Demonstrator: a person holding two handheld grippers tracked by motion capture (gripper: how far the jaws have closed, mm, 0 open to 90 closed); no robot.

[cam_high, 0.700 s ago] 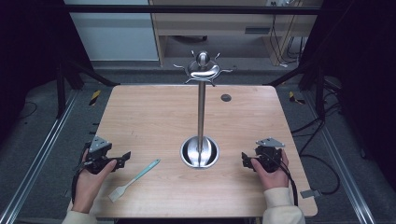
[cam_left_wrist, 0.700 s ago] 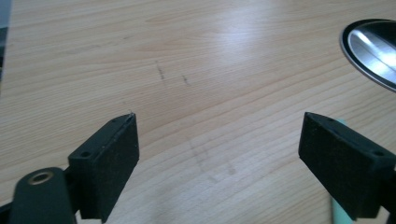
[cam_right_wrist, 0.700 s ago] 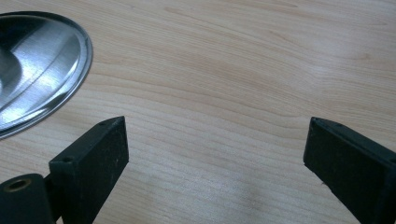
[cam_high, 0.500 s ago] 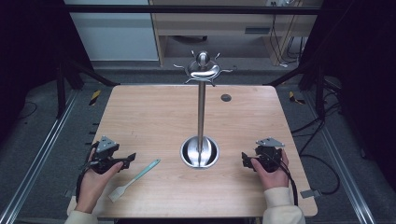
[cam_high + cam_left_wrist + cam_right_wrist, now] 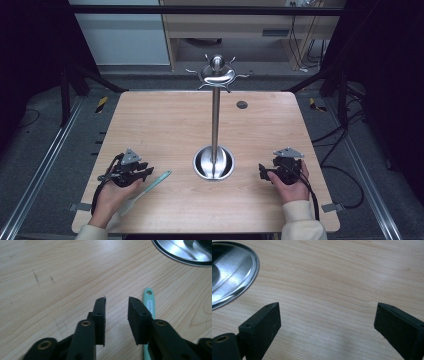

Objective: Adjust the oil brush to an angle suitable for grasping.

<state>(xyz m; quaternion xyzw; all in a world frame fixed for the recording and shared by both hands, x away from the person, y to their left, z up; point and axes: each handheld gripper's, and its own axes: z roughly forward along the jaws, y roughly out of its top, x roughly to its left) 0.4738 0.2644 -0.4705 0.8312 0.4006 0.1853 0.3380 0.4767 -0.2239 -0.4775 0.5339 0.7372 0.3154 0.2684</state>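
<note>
Resting beside the spatula [image 5: 149, 302] — left tongs [image 5: 117, 305] narrowly apart, apparently empty; right tongs [image 5: 325, 315] wide.

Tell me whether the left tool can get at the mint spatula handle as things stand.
Probably yes. The left tool stands open with nothing between its jaws, and the spatula handle lies flat on the table just beside one jaw, nothing in between; a small sideways shift should do.

Lab recording rig, wooden table [image 5: 165, 120], black frame [image 5: 200, 9], floor cables [image 5: 345, 172]
</note>
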